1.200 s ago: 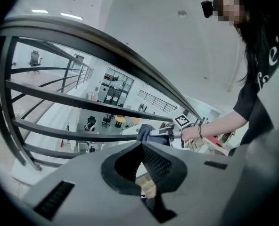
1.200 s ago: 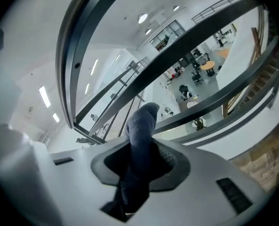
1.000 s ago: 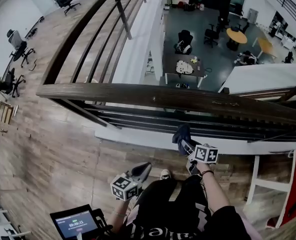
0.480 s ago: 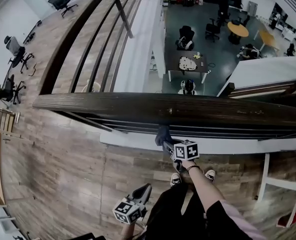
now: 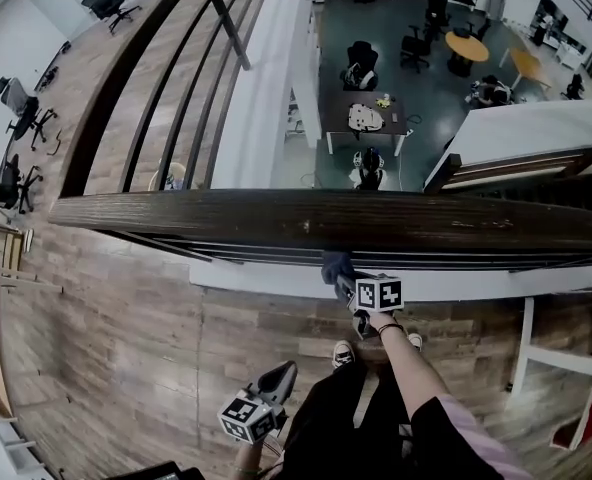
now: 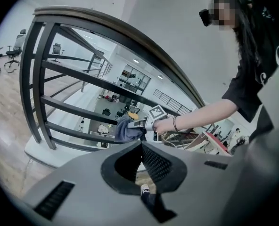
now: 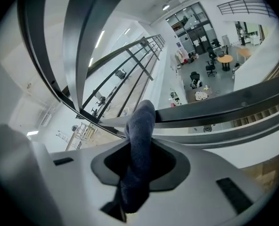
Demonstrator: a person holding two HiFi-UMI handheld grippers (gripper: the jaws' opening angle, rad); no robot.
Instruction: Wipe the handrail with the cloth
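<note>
Clamping the cloth [image 5: 336, 266] below the handrail [image 5: 226, 218], the right tongs [image 5: 350, 290] point railward (left tongs [image 5: 281, 373] together, empty).

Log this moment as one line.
right gripper: shut on cloth, below handrail | left gripper: shut, empty, low | wipe: no contact

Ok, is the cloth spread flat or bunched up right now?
Bunched up: the cloth stands as a thick dark roll clamped between the jaws of the right hand-held gripper, not spread flat.

No readable text or numbers.
</note>
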